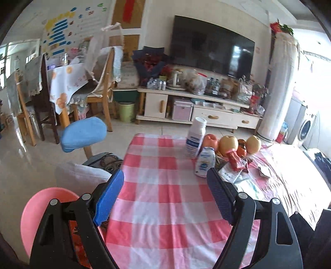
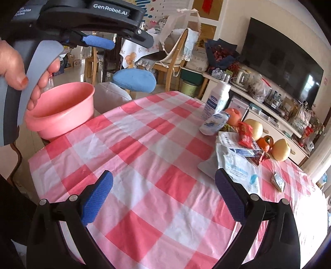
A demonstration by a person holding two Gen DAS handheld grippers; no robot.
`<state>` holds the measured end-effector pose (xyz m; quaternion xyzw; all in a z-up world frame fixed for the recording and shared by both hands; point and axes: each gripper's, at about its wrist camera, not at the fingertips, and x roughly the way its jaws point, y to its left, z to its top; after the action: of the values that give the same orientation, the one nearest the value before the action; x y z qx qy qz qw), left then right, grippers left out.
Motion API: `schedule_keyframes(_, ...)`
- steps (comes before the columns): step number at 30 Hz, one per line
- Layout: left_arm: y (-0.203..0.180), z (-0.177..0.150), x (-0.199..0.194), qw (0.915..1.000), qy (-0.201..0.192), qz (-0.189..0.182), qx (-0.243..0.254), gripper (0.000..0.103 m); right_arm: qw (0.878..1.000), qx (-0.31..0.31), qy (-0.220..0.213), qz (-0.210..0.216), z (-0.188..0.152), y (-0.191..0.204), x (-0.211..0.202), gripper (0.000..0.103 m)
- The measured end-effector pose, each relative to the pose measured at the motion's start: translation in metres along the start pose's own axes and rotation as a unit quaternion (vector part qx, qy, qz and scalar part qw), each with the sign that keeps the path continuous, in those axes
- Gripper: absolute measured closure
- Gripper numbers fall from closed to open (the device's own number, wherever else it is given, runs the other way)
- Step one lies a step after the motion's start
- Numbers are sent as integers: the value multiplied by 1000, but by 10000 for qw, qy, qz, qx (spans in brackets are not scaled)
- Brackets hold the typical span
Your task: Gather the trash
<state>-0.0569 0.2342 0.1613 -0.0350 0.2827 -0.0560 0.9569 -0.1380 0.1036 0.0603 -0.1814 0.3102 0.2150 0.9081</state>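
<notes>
My left gripper (image 1: pixel 165 180) is open and empty above the red-and-white checked tablecloth (image 1: pixel 165 207). My right gripper (image 2: pixel 163 180) is open and empty over the same cloth (image 2: pixel 144 165). Wrappers lie at the right: a red snack wrapper (image 2: pixel 245 134), a white printed plastic bag (image 2: pixel 238 165), a small blue packet (image 2: pixel 245 152) and a small foil packet (image 2: pixel 278 181). The red wrapper (image 1: pixel 234 159) and the white bag (image 1: pixel 233 175) show in the left wrist view too. A pink basin (image 2: pixel 62 109) stands at the table's left edge, under the left gripper's body (image 2: pixel 82 18).
A tall white bottle (image 2: pixel 217 99) stands by a toppled small white bottle (image 2: pixel 215 123). Apples, pears (image 2: pixel 280 150) and oranges sit behind the wrappers. A blue-backed chair (image 2: pixel 134 79) stands beyond the table. A TV cabinet (image 1: pixel 196 103) and a green bin (image 1: pixel 126 111) lie further off.
</notes>
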Motion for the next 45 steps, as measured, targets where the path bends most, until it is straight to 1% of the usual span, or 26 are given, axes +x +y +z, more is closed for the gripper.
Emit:
schedule_keyframes(8, -31, 1, 12, 9997, 128, -99, 200, 21, 9993, 361, -31, -55, -11, -29, -7, 4)
schedule_keyframes(17, -67, 4, 27, 9986, 244, -207, 431, 21, 9965, 836, 44, -2, -21, -69, -13, 4)
schedule_keyframes(20, -81, 4, 32, 9979, 286, -307, 502, 21, 9942, 1076, 75, 45, -26, -86, -14, 4)
schedule_keyframes(23, -94, 5, 37, 9971, 326, -261, 641, 21, 9913, 1314, 56, 38, -30, -105, -16, 4)
schedule_keyframes(28, -115, 4, 46, 9957, 396, -298, 781, 21, 9872, 1596, 39, -56, -37, -134, -20, 4)
schedule_keyframes(30, -122, 5, 49, 9953, 447, -347, 785, 21, 9841, 1770, 18, -160, -40, -149, -23, 4)
schedule_keyframes(33, -134, 5, 55, 9942, 541, -385, 846, 21, 9744, 2232, -11, -285, -49, -178, -26, 4)
schedule_keyframes(36, -146, 5, 64, 9929, 656, -417, 904, 21, 9558, 2934, 108, -168, -63, -215, -23, 4)
schedule_keyframes(38, -154, 4, 72, 9919, 761, -453, 916, 21, 9451, 3262, 108, -140, -73, -238, -23, 4)
schedule_keyframes(43, -169, 3, 96, 9888, 1053, -583, 882, 21, 9309, 3630, 54, -394, -89, -282, -22, 4)
schedule_keyframes(45, -174, 3, 110, 9872, 1245, -577, 818, 21, 9247, 3784, 46, -420, -94, -296, -18, 4)
